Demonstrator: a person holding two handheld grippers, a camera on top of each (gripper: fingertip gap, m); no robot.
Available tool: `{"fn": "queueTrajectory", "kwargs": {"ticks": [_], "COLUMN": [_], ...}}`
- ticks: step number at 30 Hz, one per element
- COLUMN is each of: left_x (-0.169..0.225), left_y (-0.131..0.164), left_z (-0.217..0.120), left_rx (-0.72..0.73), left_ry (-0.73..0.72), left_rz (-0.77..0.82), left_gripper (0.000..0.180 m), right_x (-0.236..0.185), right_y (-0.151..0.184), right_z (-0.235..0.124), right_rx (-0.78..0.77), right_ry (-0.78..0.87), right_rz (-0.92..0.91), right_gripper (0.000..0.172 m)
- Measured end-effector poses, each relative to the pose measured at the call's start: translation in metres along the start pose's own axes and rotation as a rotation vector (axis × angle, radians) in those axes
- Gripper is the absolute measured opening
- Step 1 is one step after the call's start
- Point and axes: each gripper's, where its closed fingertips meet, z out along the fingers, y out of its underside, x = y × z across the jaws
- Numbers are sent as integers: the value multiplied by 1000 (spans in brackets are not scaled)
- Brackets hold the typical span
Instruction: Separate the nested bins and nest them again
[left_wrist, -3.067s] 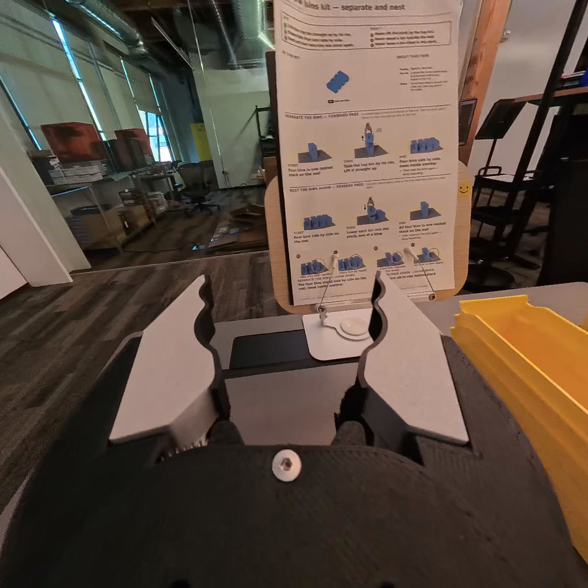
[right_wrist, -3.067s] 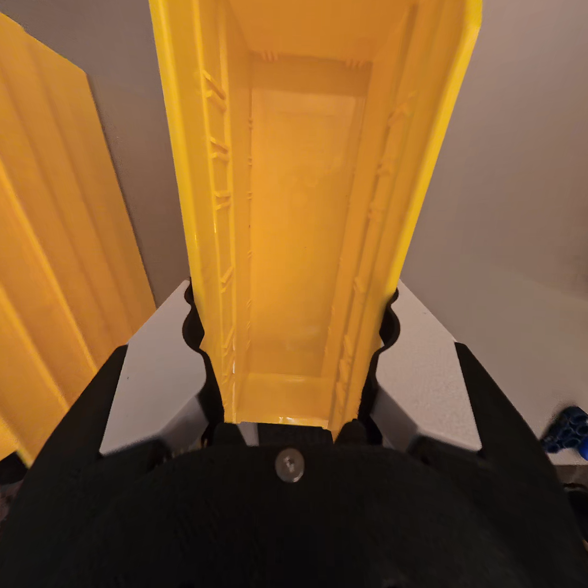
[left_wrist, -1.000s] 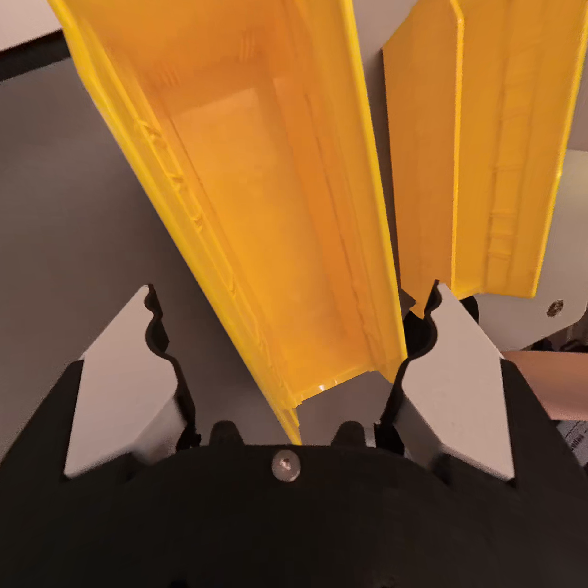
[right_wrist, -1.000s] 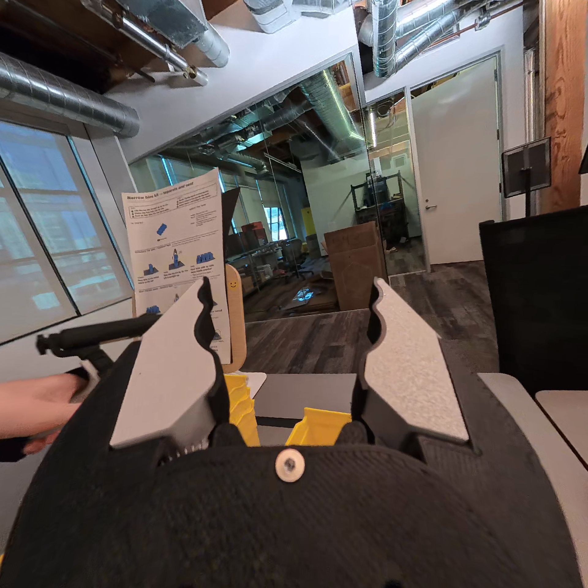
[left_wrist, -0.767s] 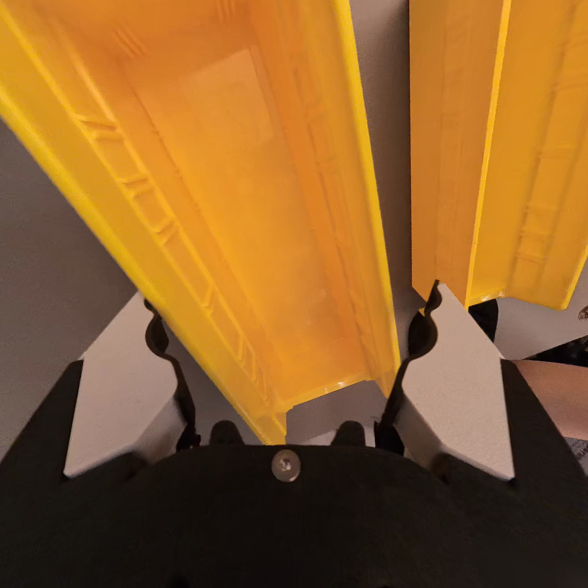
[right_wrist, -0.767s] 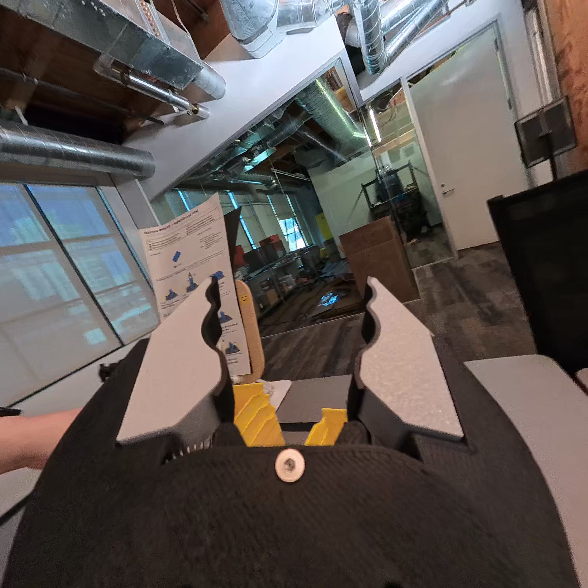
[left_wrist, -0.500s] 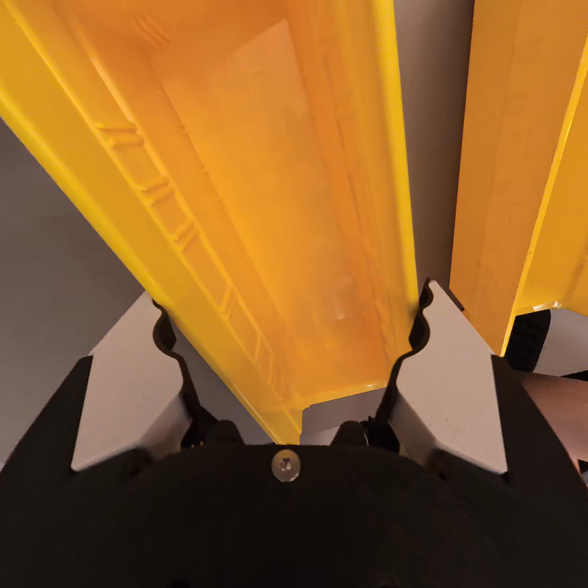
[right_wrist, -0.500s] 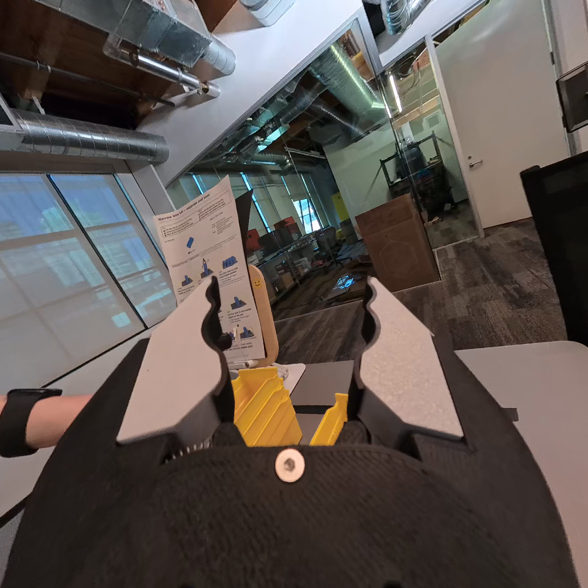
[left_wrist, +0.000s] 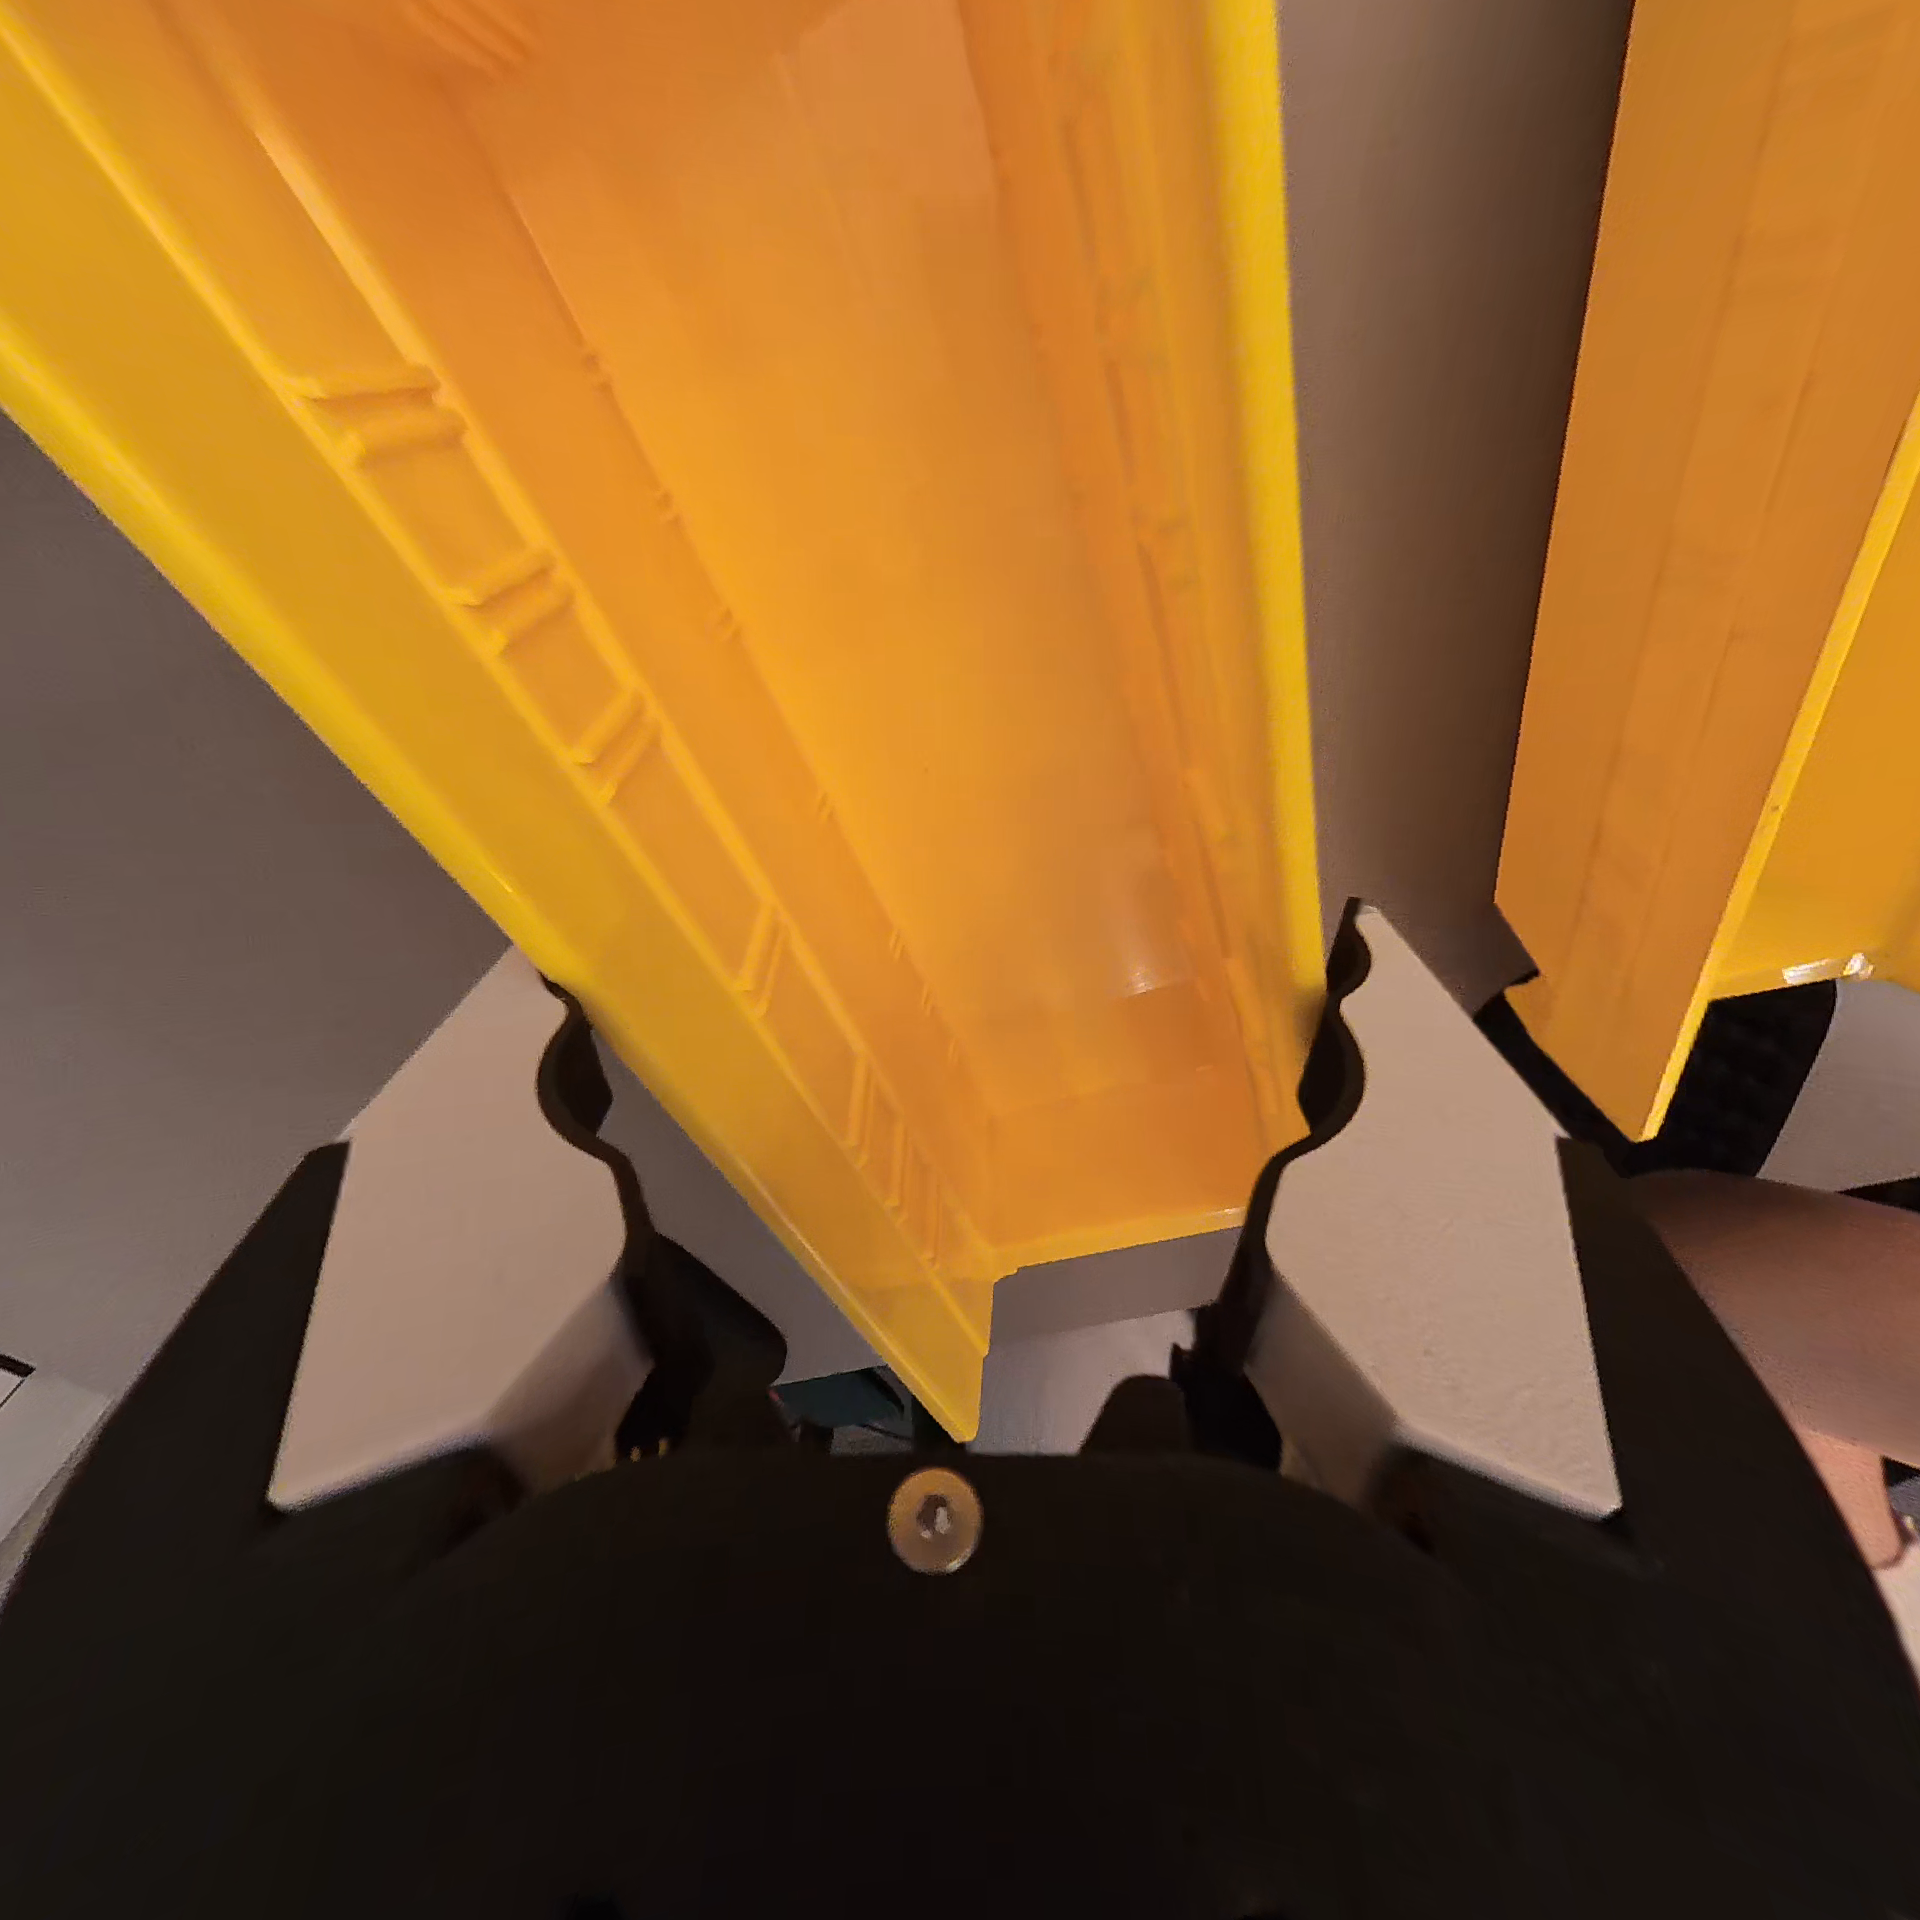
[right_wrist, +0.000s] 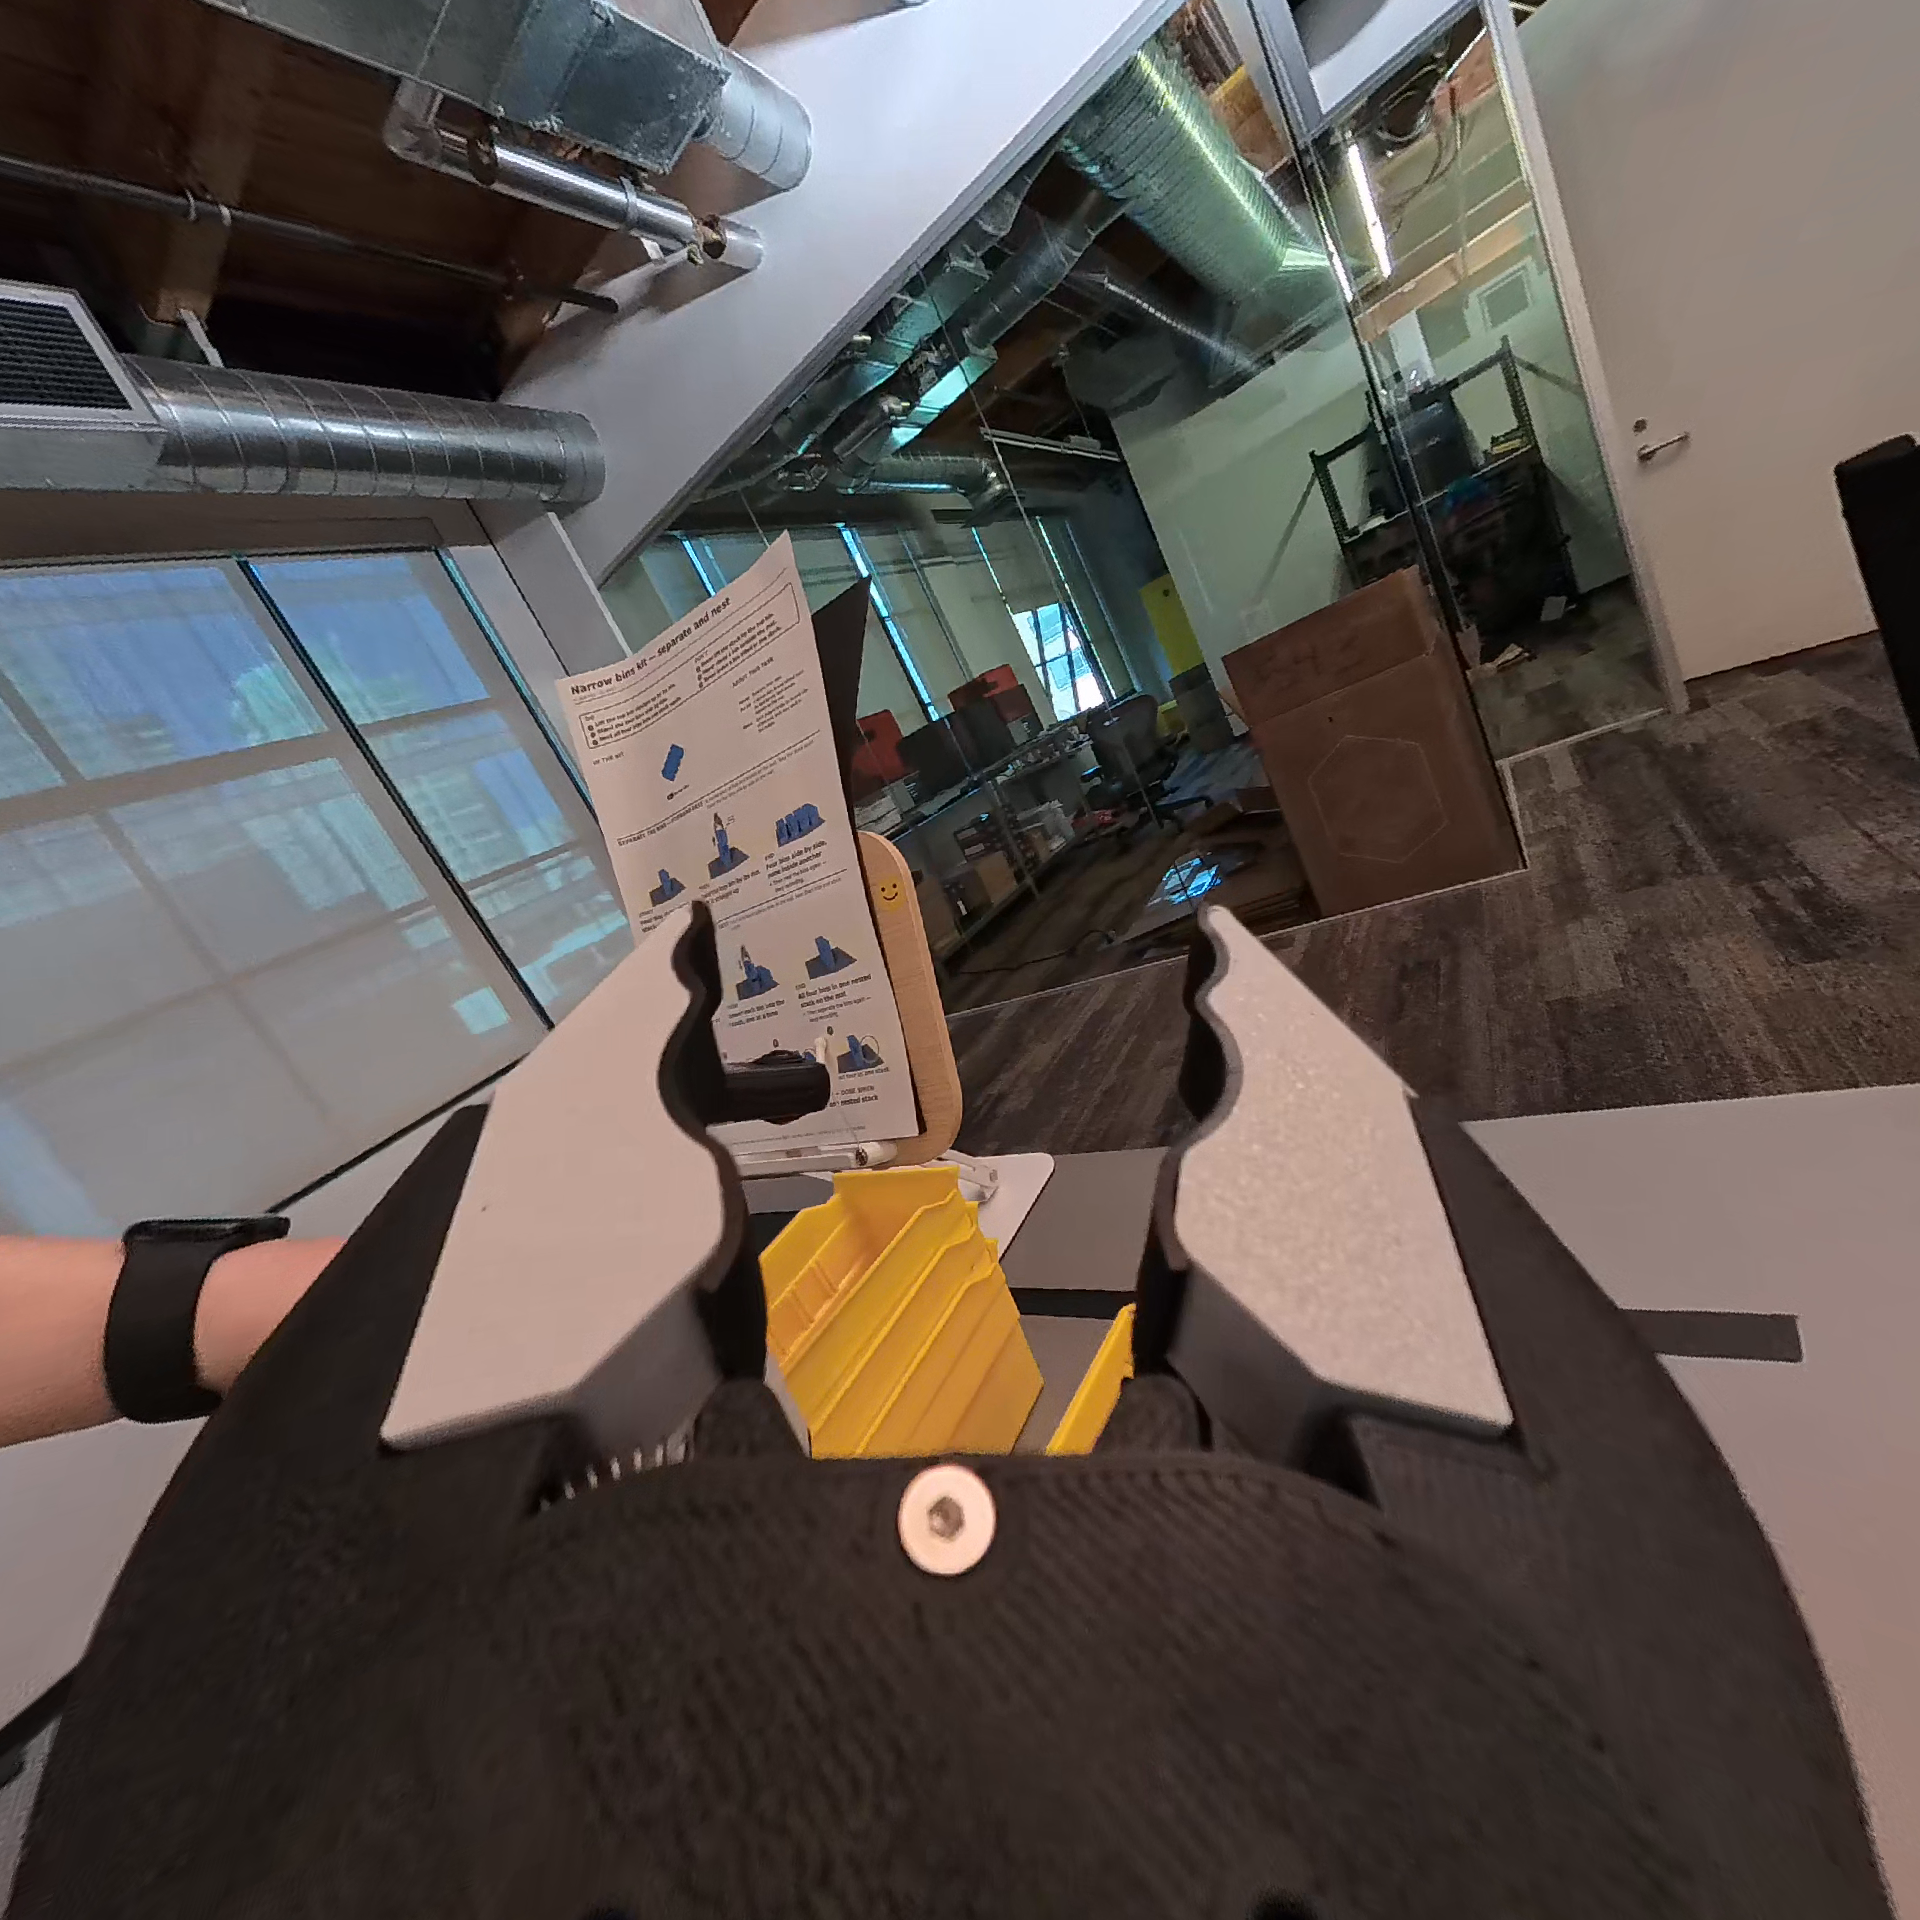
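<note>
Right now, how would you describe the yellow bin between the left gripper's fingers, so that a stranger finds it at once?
Start at the grey table in the left wrist view, where two long yellow bins lie. Take the yellow bin whose near end sits between the left gripper's fingers. Unlike the other bin, farther right, it shows its whole hollow inside.

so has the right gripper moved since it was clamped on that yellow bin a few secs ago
Yes. The right gripper has let go and swung up off the bin: it now faces the instruction sheet, with the yellow bins below its open fingers.

Left wrist view looks steeply down, close into a yellow bin (left_wrist: 935, 623); right wrist view, tilted, faces the room, sharing the bins (right_wrist: 894, 1320).
</note>
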Motion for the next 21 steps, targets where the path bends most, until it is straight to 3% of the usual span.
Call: {"fn": "queueTrajectory", "kwargs": {"ticks": [21], "left_x": [-8], "left_y": [11], "left_z": [-16], "left_rx": [-45], "left_ry": [-46], "left_rz": [14], "left_gripper": [122], "right_x": [-13], "right_y": [9], "right_z": [10], "right_rx": [-34], "right_ry": [-39], "right_rz": [-6], "right_gripper": [88]}}
